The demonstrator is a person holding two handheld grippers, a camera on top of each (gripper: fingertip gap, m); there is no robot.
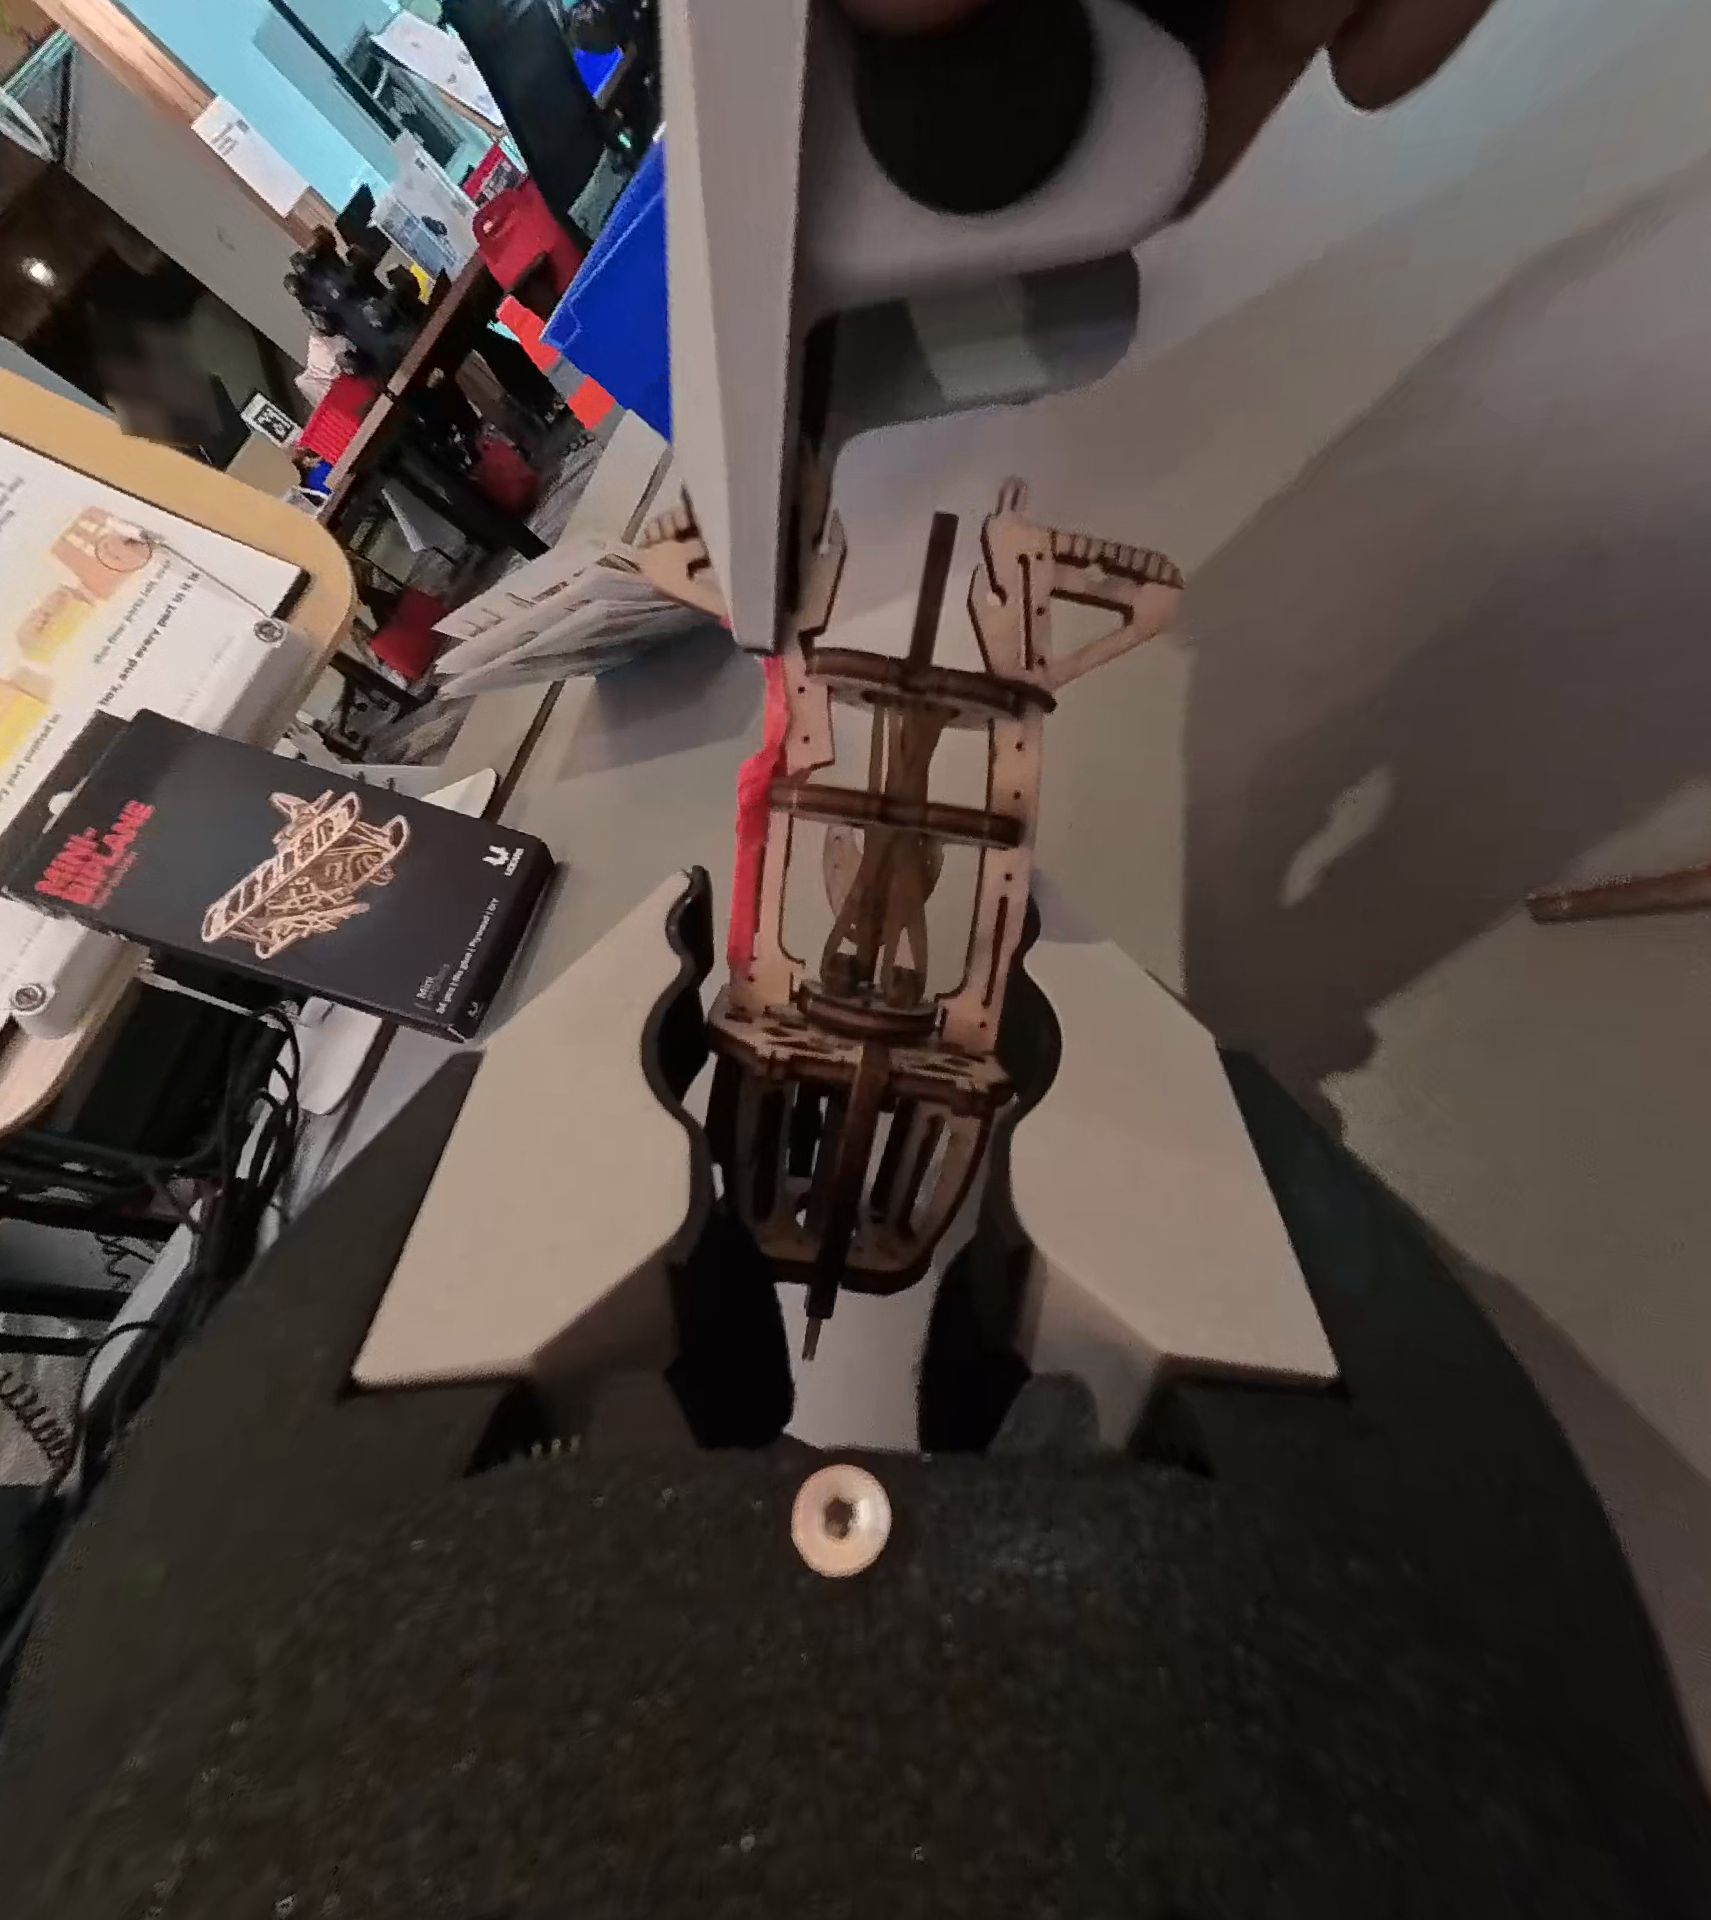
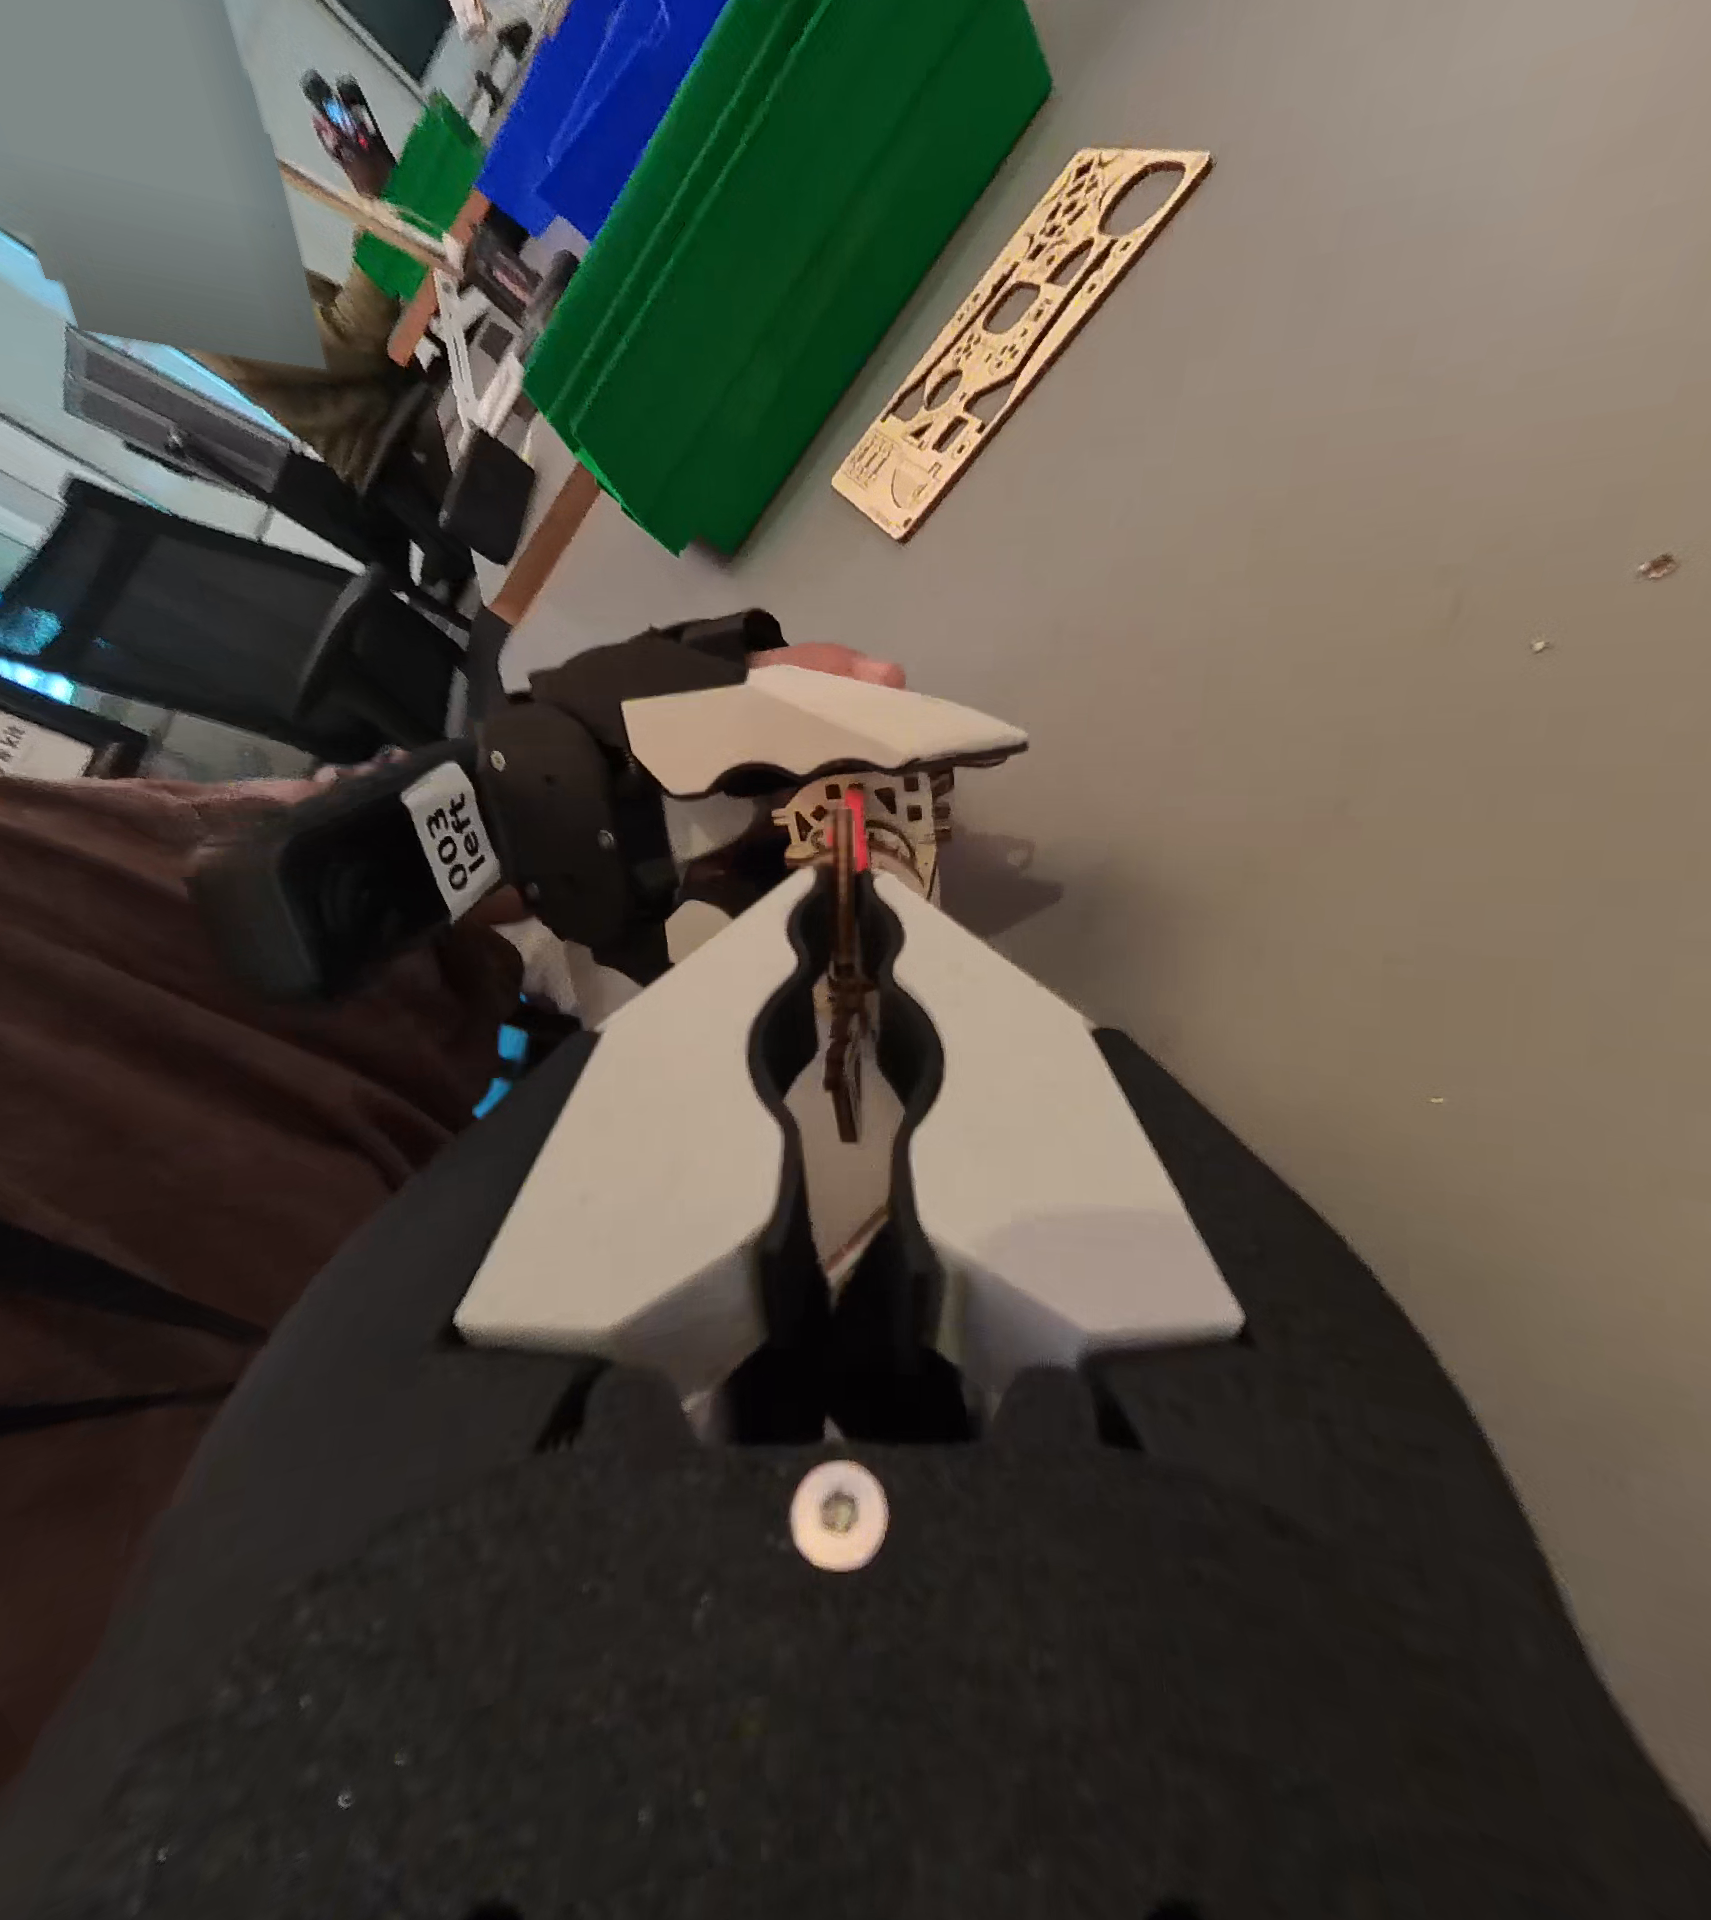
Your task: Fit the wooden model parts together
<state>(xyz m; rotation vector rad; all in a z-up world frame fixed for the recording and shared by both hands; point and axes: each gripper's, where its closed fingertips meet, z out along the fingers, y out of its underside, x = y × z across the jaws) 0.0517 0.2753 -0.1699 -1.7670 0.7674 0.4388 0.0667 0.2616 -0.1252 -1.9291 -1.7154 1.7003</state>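
Note:
My left gripper [image 1: 861,935] is shut on the wooden model [image 1: 892,831], a light plywood frame with dark cross rings, and holds it upright above the grey table [image 1: 1453,520]. A red strip [image 1: 752,821] runs down the model's left side. My right gripper [image 2: 843,888] is shut on a thin flat wooden part [image 2: 843,997] seen edge-on, with its tip against the model [image 2: 898,821] by the red strip [image 2: 857,831]. One right finger [image 1: 737,416] comes down from above onto the model's upper left. A left gripper finger [image 2: 830,727] shows over the model.
A black kit box [image 1: 279,873] and an instruction sheet [image 1: 51,644] on a board lie to the left, with a folded booklet [image 1: 560,613] behind. A punched-out plywood sheet [image 2: 1022,343], a green bin [image 2: 789,270] and a blue bin [image 2: 591,114] sit on the table. A brown sleeve [image 2: 103,1039] is at left. There is about 5 centimetres between the tips of the two grippers.

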